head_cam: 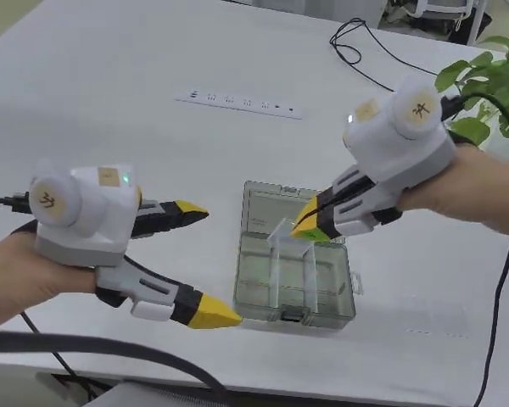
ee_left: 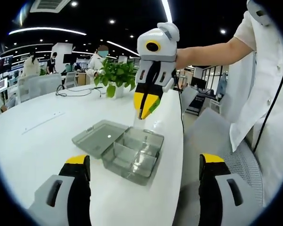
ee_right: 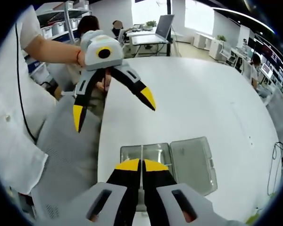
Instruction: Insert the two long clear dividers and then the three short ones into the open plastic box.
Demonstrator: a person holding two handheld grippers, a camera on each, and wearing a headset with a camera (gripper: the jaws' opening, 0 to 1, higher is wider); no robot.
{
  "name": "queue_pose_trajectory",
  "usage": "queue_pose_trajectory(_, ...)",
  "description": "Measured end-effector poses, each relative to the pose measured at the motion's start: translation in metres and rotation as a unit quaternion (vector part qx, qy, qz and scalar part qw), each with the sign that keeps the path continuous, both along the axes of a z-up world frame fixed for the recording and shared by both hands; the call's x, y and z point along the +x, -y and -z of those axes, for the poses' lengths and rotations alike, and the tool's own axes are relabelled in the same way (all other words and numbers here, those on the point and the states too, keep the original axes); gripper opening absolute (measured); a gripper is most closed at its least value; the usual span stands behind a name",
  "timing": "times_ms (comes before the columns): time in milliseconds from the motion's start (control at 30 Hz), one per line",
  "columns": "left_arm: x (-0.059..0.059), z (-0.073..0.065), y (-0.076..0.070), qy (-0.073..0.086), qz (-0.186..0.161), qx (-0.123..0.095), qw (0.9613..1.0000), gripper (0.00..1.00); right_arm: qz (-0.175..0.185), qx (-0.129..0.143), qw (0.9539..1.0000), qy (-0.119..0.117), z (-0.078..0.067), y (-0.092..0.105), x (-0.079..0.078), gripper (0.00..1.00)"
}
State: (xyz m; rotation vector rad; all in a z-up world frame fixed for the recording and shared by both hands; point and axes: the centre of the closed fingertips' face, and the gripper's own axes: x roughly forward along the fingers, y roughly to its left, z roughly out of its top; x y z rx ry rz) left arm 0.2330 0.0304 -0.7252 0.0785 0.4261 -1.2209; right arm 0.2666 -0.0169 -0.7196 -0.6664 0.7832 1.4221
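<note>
The left gripper [head_cam: 205,261] sits low at the near left of the table [head_cam: 110,68], gripped from behind by the left hand [head_cam: 17,271]; it points right toward the box [head_cam: 263,315], level with the tabletop; its jaws are spread wide, one yellow tip higher and farther, the other lower and just beside the box's near left corner; nothing lies between them.

The right gripper [head_cam: 310,222] comes in from the upper right, held by the right hand [head_cam: 467,182] with the wrist raised; it slants down and left, its tips above the box's back half; the jaws are pressed together on a thin clear divider [head_cam: 282,231], which hangs from the tips, tilted, with its lower end reaching into the box; in the right gripper view the divider shows edge-on as a fine line between the closed yellow tips.

The box stands near the table's front edge, open, its lid [head_cam: 271,199] laid flat on the table behind it; inside, standing dividers [head_cam: 310,275] run front to back; how many they are I cannot tell for certain.

In the left gripper view the right forearm reaches in bare from a white sleeve, the gripper pointing almost straight down over the box.

A power strip [head_cam: 237,102] lies farther back on the table; a plant [head_cam: 492,72] stands at the far right; a black cable [head_cam: 356,42] loops near the back edge.
</note>
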Motion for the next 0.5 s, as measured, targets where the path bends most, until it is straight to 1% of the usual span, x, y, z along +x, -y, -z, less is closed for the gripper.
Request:
queue_pose_trajectory(100,0.0,0.004,-0.001,-0.003,0.001,0.001,1.0,1.0,0.002,-0.001,1.0,-0.002,0.011,-0.003,0.003,0.03)
queue_pose_trajectory(233,0.0,0.005,-0.002,-0.005,0.0,0.001,1.0,1.0,0.005,-0.002,1.0,-0.002,0.018,-0.008,0.005,0.03)
queue_pose_trajectory(267,0.0,0.005,-0.002,-0.005,0.0,0.001,1.0,1.0,0.008,-0.002,1.0,-0.005,0.023,-0.008,0.006,0.03)
queue_pose_trajectory(500,0.0,0.008,-0.004,-0.011,-0.004,-0.003,0.9999,1.0,0.016,0.003,0.9998,-0.011,0.028,-0.012,0.005,0.02)
